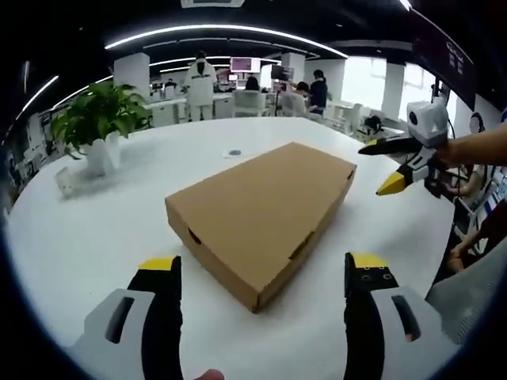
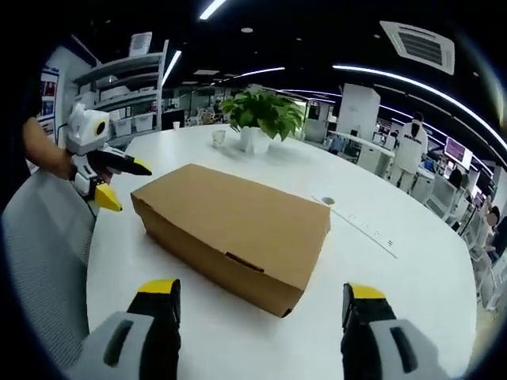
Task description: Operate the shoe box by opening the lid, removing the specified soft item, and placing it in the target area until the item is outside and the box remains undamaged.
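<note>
A flat brown cardboard shoe box (image 1: 265, 214) lies shut on the round white table (image 1: 95, 237). In the left gripper view my left gripper (image 1: 265, 277) stands open just short of the box's near corner, with nothing between its jaws. The right gripper (image 1: 384, 168) comes in from the right, held by a hand, jaws apart beside the box's far end. In the right gripper view the box (image 2: 234, 229) lies ahead of my open right gripper (image 2: 261, 301), and the left gripper (image 2: 119, 182) hovers at the box's left end.
A potted plant (image 1: 99, 119) in a white pot stands at the table's left, with a small white cup (image 1: 65, 182) near it. A grey chair back (image 2: 43, 261) sits by the table's edge. A small dark disc (image 1: 234, 152) lies beyond the box. People and desks fill the office behind.
</note>
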`<state>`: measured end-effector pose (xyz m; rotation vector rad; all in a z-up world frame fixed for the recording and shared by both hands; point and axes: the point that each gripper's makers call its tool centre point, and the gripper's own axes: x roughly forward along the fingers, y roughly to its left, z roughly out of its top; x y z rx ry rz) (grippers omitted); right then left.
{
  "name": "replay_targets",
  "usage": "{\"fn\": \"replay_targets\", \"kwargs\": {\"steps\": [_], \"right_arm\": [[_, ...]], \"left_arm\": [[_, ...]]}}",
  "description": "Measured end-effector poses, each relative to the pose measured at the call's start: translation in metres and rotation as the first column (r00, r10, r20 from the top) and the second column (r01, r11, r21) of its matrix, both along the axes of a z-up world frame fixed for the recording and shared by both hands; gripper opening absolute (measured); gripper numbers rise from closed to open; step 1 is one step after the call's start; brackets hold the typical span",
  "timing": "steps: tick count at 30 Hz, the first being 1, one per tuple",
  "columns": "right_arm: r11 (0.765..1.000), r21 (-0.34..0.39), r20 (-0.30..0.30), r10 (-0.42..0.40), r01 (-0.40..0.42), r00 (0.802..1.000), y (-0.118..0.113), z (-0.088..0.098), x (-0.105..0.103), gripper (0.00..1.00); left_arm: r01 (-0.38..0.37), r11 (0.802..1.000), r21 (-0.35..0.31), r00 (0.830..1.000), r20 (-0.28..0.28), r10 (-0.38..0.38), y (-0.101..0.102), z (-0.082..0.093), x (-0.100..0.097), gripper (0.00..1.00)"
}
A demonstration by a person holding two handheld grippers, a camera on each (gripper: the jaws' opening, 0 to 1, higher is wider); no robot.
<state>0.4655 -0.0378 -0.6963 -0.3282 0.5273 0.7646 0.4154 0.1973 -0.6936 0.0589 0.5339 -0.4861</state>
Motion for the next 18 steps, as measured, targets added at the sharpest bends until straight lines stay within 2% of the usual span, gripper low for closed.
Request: {"fn": "replay_targets", "kwargs": {"steps": [15,18], "right_arm": [[0.997,-0.04,-0.043,0.067,-0.069,0.997,0.016,-0.015,0.017,0.73],[0.994,-0.058,-0.053,0.088,-0.091,0.995,0.02,-0.017,0.019,0.72]], "left_arm": [[-0.02,0.999,0.026,0.999,-0.024,0.021,-0.01,-0.019,0.01,0.76],[-0.031,0.999,0.045,0.999,-0.014,0.031,-0.011,-0.021,0.012,0.75]]}}
